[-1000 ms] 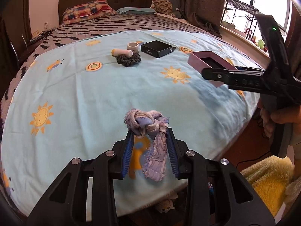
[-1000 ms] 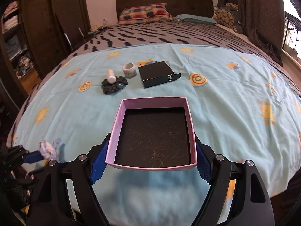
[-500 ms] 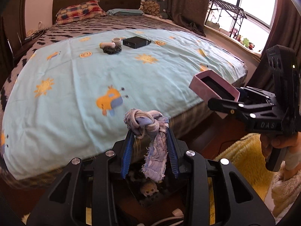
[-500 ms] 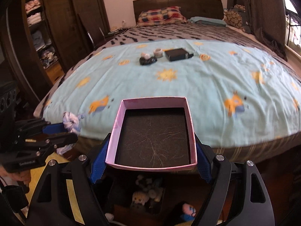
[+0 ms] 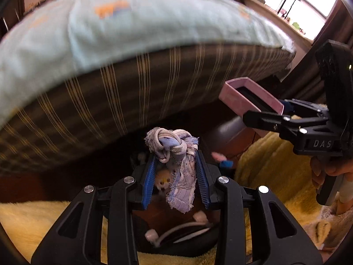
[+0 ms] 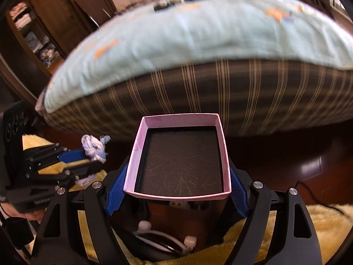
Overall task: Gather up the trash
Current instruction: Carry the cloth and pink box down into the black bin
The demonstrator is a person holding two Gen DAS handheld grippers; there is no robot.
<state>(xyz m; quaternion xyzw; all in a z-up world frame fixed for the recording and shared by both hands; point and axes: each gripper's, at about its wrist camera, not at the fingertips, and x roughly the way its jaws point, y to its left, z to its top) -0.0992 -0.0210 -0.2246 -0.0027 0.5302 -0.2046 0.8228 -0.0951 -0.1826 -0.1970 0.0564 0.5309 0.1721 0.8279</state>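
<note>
The left gripper point(image 5: 175, 174) is clamped on a knotted rag point(image 5: 174, 154) of white and pale blue cloth. Its blue pads point(image 5: 150, 176) press the rag from both sides; the knot bulges beyond the fingertips and a frayed tail hangs back between the fingers, so the rag's long axis runs along the line the gripper points. In the right wrist view the same rag point(image 6: 94, 146) sticks out past the left gripper's tips.

The right gripper point(image 6: 177, 176) is closed on a pink box point(image 6: 179, 156), its blue pads point(image 6: 115, 194) squeezing the two long walls. The box is an open shallow tray, mouth up, its long axis running away from the wrist toward the bed. Inside lies only a dark flat liner point(image 6: 181, 165) crossed with fine pale scratches or hairs. From the left wrist the box point(image 5: 250, 98) sits off to the right, higher than the rag and well apart from it. A hand point(image 5: 331, 170) grips that gripper's handle, whose black body reads "DAS".

Beyond both grippers rises the side of the bed point(image 6: 220, 97), dark with pale stripes, under a light blue sheet point(image 5: 154, 26) with orange prints. A yellow fluffy rug point(image 5: 275, 165) covers the floor below. Beneath the fingers, white earphones point(image 6: 167, 240) with their cord lie on something dark.
</note>
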